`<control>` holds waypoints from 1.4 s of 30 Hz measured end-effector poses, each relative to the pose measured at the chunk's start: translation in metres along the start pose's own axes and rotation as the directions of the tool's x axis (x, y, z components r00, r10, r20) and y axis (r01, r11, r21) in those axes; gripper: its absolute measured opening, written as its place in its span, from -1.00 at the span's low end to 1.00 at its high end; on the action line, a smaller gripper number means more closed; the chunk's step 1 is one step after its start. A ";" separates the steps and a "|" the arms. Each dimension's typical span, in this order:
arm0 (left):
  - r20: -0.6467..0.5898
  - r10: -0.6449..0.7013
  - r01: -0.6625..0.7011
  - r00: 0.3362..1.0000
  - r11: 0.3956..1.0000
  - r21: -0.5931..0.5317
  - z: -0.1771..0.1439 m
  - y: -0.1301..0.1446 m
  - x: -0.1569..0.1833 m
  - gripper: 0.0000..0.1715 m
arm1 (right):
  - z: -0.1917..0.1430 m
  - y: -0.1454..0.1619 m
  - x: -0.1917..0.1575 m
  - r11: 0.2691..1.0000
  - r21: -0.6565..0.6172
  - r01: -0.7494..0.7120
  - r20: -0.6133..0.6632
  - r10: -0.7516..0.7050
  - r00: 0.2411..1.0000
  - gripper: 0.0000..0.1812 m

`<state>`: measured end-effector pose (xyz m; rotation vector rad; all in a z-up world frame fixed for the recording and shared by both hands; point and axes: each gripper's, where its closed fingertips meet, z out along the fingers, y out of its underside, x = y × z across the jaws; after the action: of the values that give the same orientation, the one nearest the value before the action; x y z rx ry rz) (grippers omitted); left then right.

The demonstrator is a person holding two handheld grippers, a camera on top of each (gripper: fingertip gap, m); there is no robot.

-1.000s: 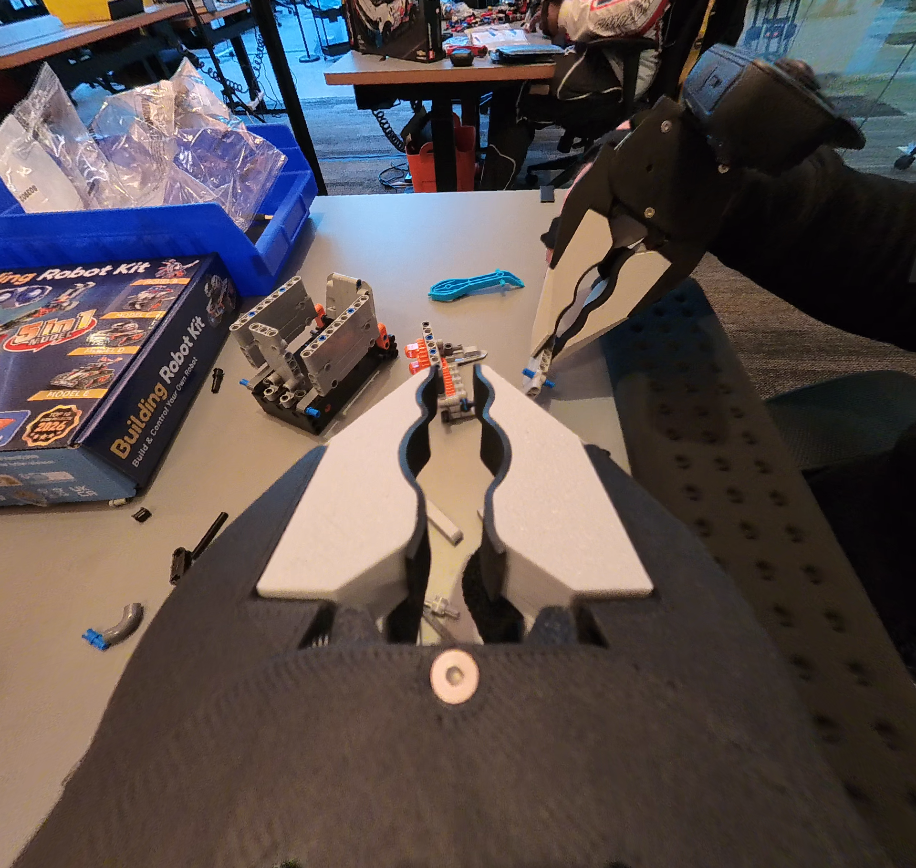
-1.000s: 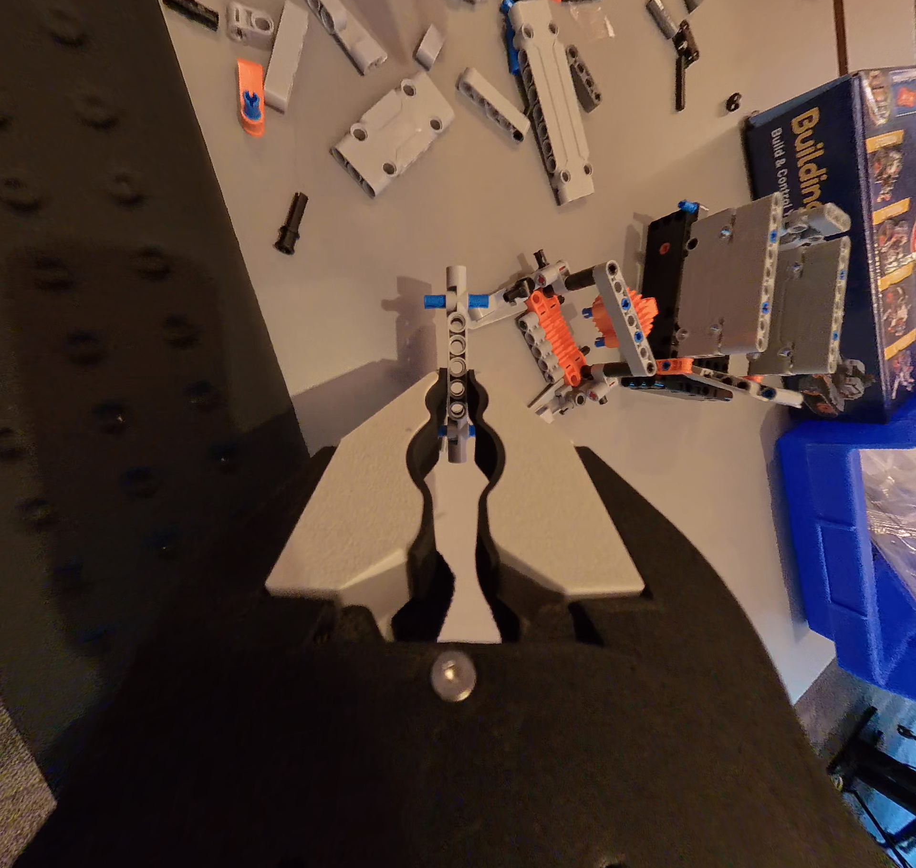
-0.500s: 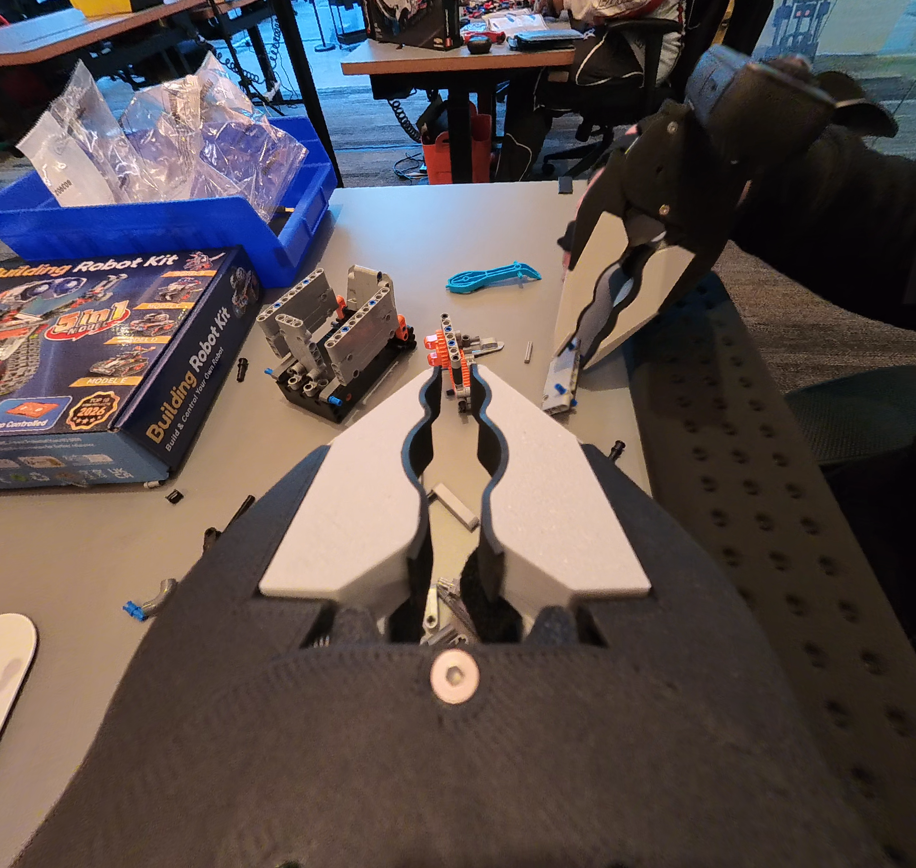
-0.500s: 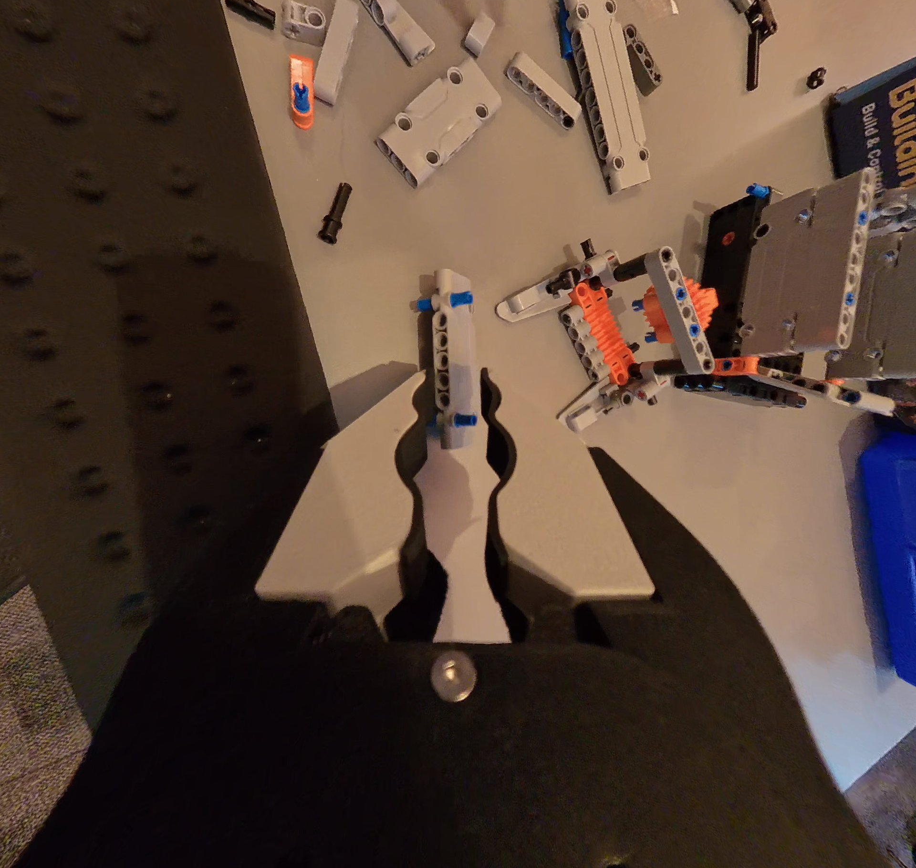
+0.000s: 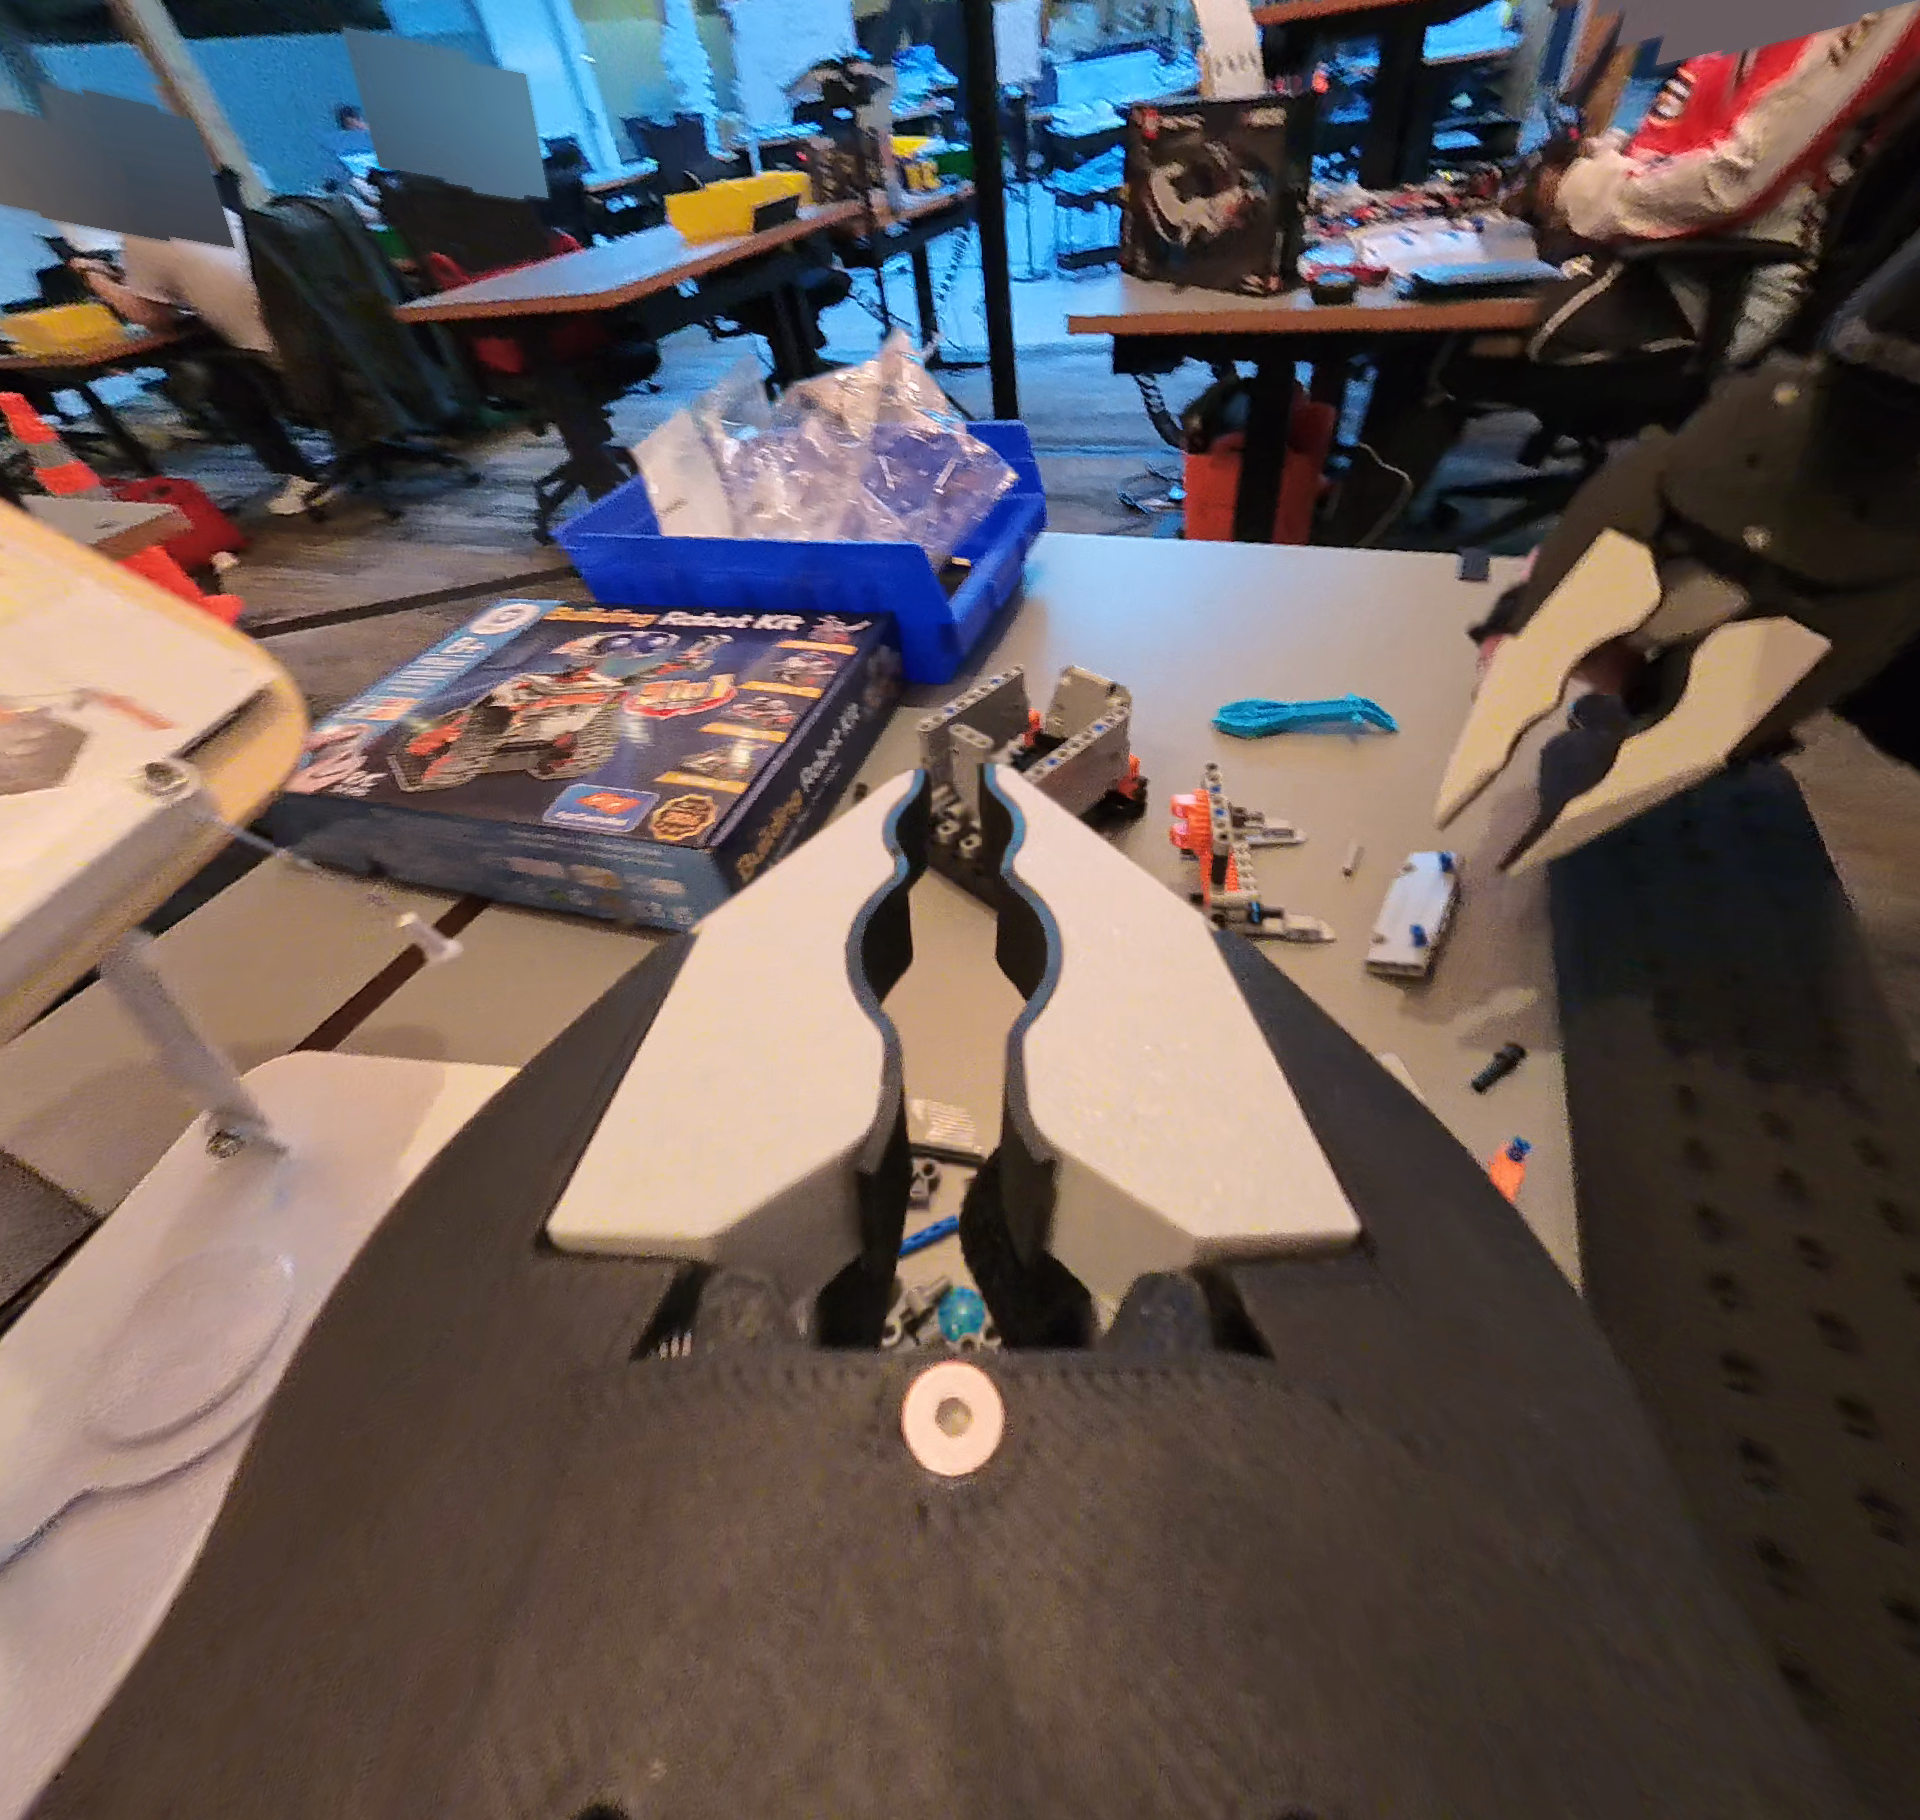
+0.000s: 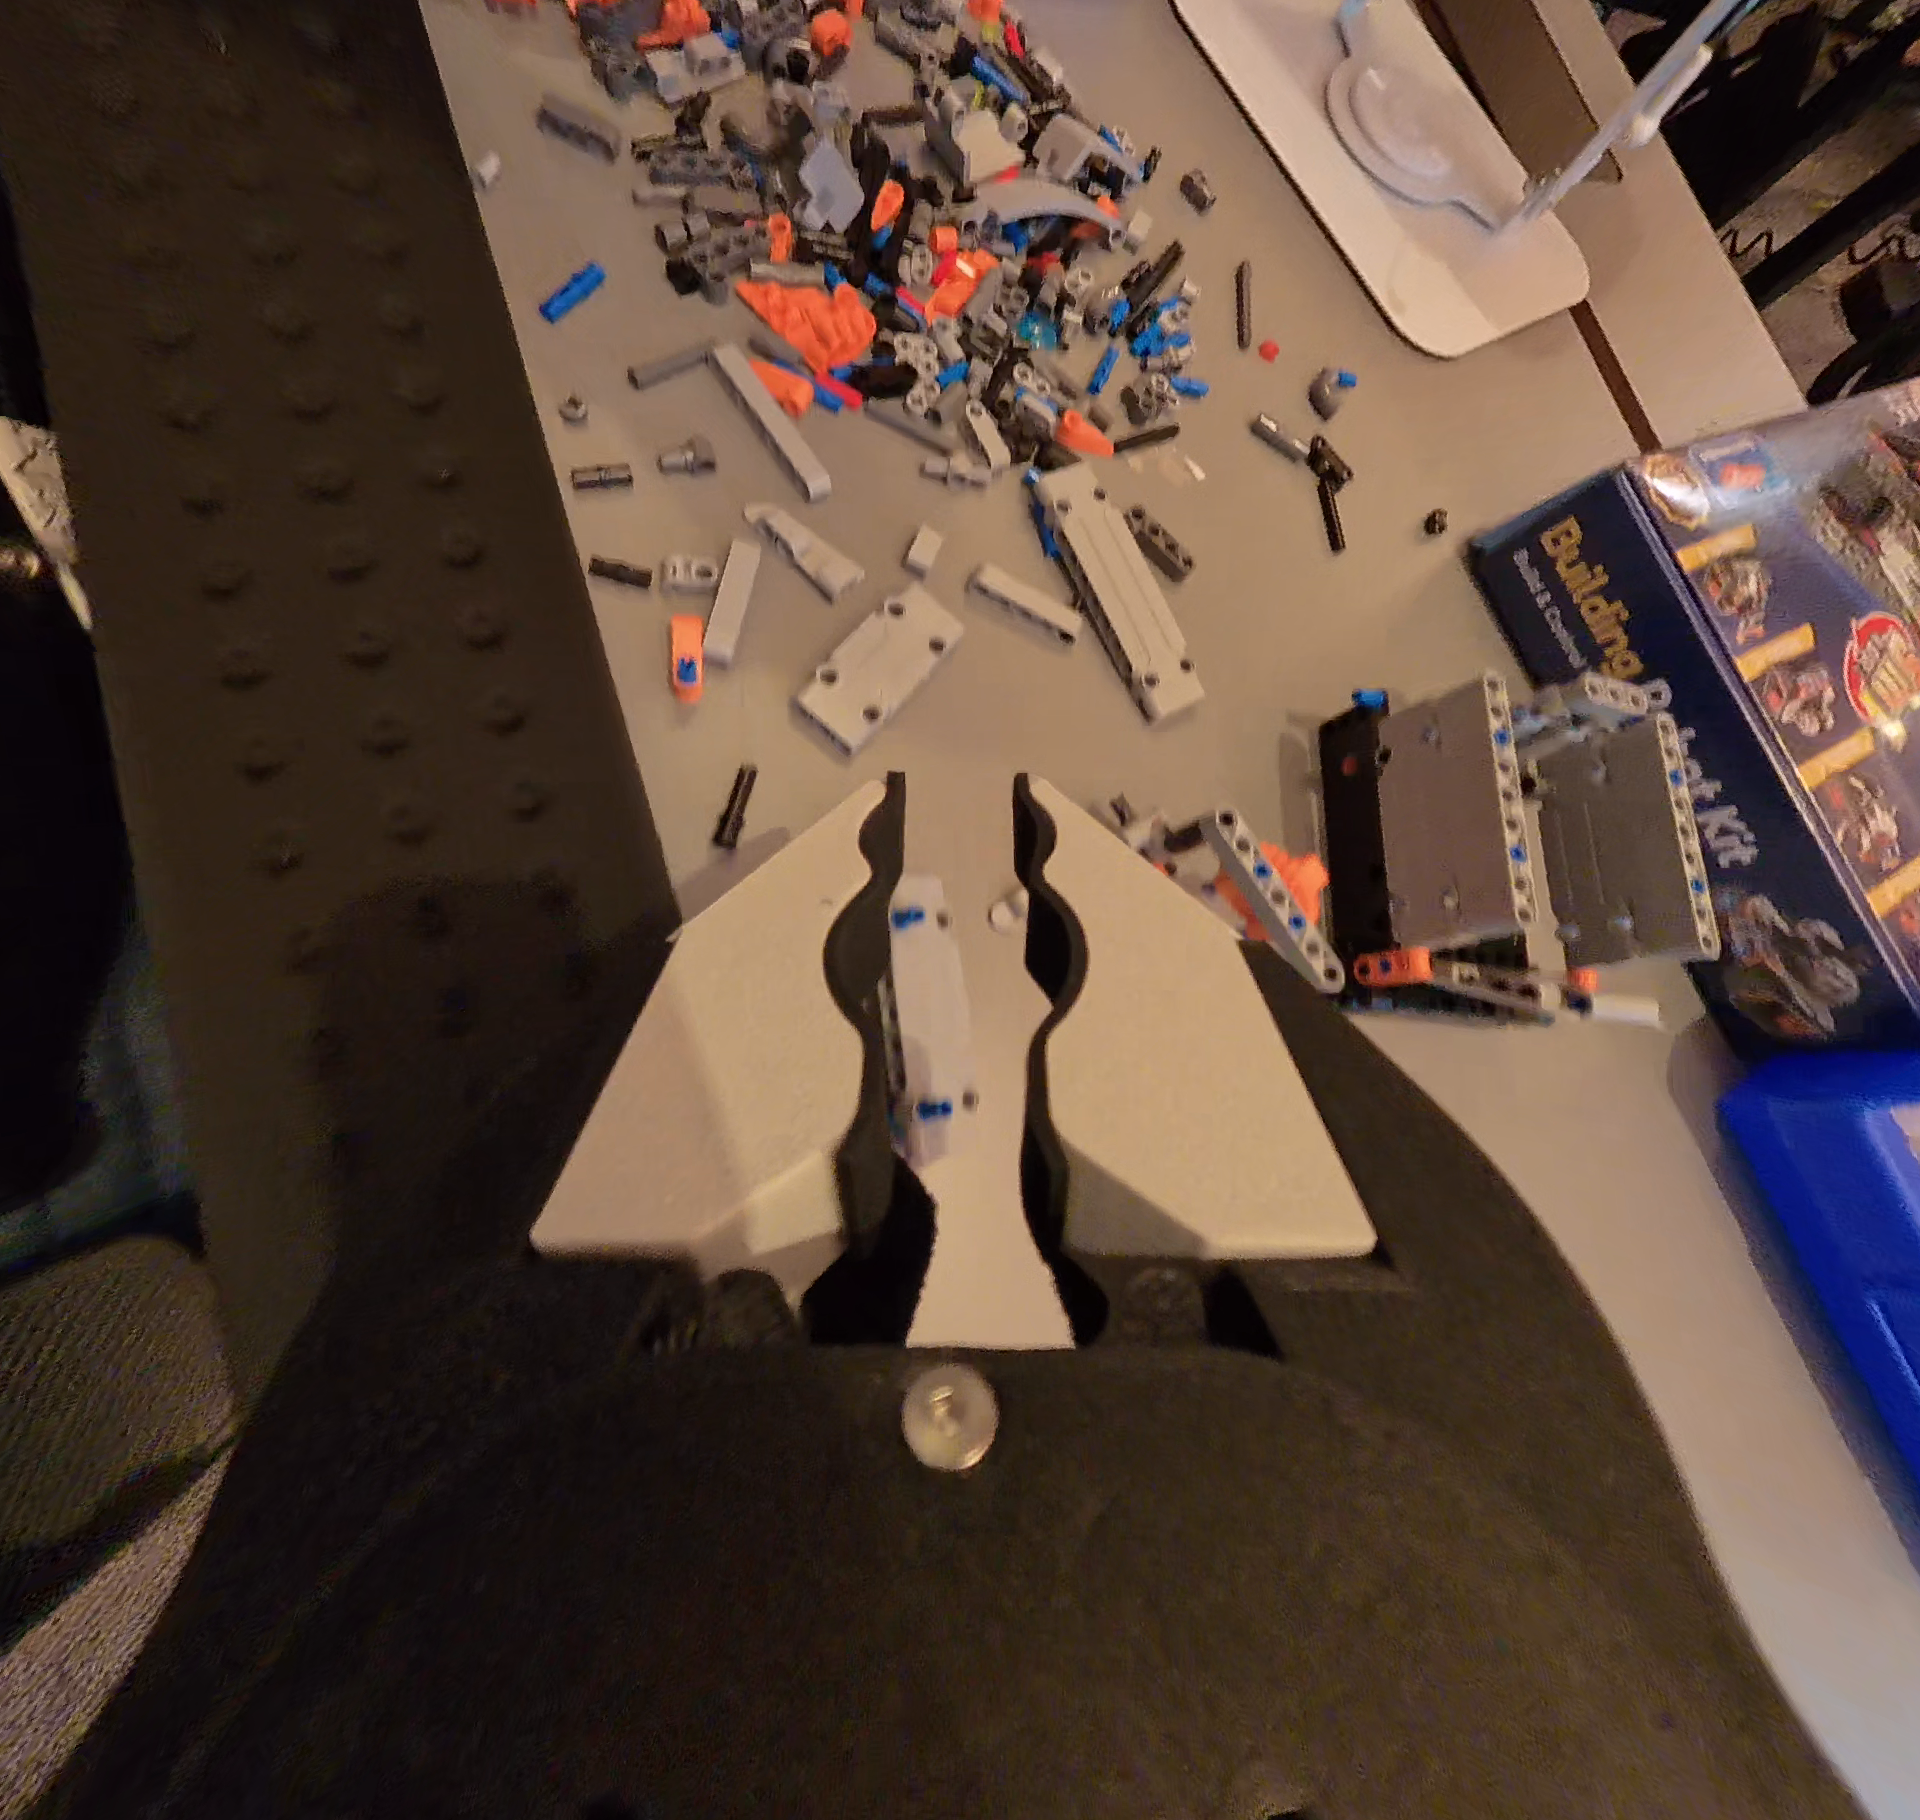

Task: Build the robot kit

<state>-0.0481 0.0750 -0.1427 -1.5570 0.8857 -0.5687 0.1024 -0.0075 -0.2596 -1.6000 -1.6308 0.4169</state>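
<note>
Grey table [image 5: 1195, 627] fills most of both views, and behind it is a big room with more desks and chairs. A person in a red and white top [image 5: 1704, 149] sits at one desk far back.

The left gripper [image 5: 954, 794] is up above the table. Its two fingers are a little apart and nothing is between them. Just past its tips stands a grey and black block build [image 5: 1023, 731]. Beside that build, on the right, is a small orange and grey build [image 5: 1226, 835].

The right gripper [image 6: 956, 794] is open and holds nothing. In the left wrist view it [image 5: 1486, 835] hangs in the air over the right edge of the table, tips pointing down. Under it lies a small white piece with blue pins [image 6: 925, 1001]. The piece is flat on the table, seen through the gap between the fingers, and they do not touch it. In the left wrist view that same piece [image 5: 1413, 903] lies just right of the orange and grey build.

A blue box with robot pictures [image 5: 582, 731] sits on the left side of the table. Behind it is a blue bin [image 5: 790, 565] with clear plastic bags [image 5: 831, 440] in it. A thin light-blue piece [image 5: 1304, 714] lies alone farther back.

The right wrist view shows a big pile of loose orange, grey, black and blue pieces [image 6: 894, 212]. Nearer are some long grey beams [image 6: 1122, 596] lying apart. A white stand with a flat base [image 6: 1392, 149] is at the far corner. A dark bumpy mat [image 6: 312, 523] runs along the table edge.
</note>
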 end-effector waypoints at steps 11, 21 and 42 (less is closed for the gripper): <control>0.108 0.000 -0.001 0.994 1.000 0.015 -0.013 -0.003 -0.024 -0.92 | 0.077 -0.058 0.029 0.999 -0.038 -0.017 -0.011 0.017 1.000 -0.84; 0.123 -0.050 0.046 0.991 0.998 0.036 -0.013 0.002 -0.032 -0.91 | 0.127 -0.108 0.071 0.987 0.005 -0.161 0.041 0.161 0.986 -0.82; 0.103 0.065 -0.058 0.993 0.996 -0.069 0.007 0.020 -0.015 -0.87 | 0.166 -0.090 0.073 0.994 0.017 -0.111 0.038 0.110 0.993 -0.83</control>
<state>-0.0561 0.0907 -0.1617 -1.5986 0.8769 -0.4127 -0.0699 0.0962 -0.2772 -1.6821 -1.5651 0.5207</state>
